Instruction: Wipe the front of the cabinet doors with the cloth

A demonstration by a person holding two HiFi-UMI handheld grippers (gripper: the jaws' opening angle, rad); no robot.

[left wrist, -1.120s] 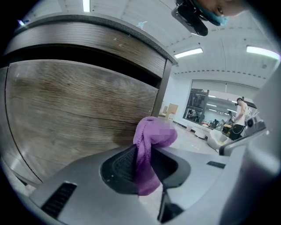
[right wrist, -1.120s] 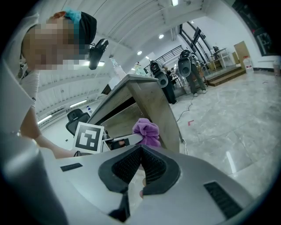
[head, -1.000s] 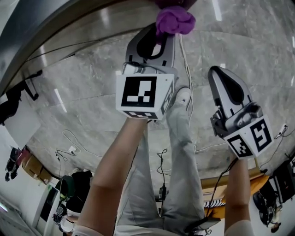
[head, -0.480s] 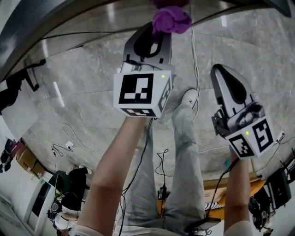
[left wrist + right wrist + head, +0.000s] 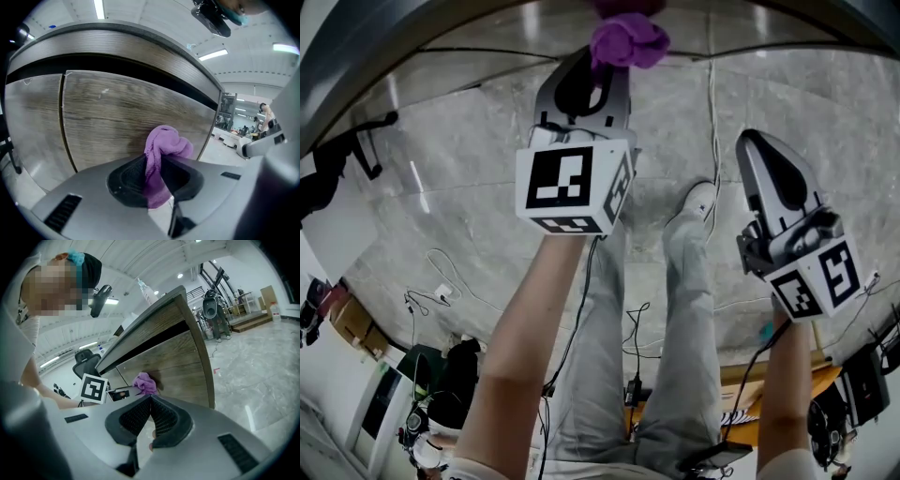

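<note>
A purple cloth (image 5: 161, 154) is pinched between the jaws of my left gripper (image 5: 152, 180), which is shut on it. The bunched end of the cloth (image 5: 626, 39) presses against the wooden cabinet door (image 5: 136, 117); the same cloth (image 5: 145, 382) shows against the door (image 5: 176, 366) in the right gripper view. A thin vertical gap (image 5: 65, 122) separates this door from the one to its left. My right gripper (image 5: 150, 420) is shut with nothing between its jaws, held off to the right of the cabinet, seen as the right gripper (image 5: 764, 173) in the head view.
A dark recess and a thick countertop (image 5: 117, 47) run above the doors. Cables (image 5: 712, 112) trail over the grey marble floor (image 5: 469, 159). The person's legs and a white shoe (image 5: 698, 202) stand below the grippers. Bags and boxes (image 5: 356, 328) lie at the left.
The left gripper with the cloth has shifted slightly left and up along the door. The right gripper has stayed nearly in place.
</note>
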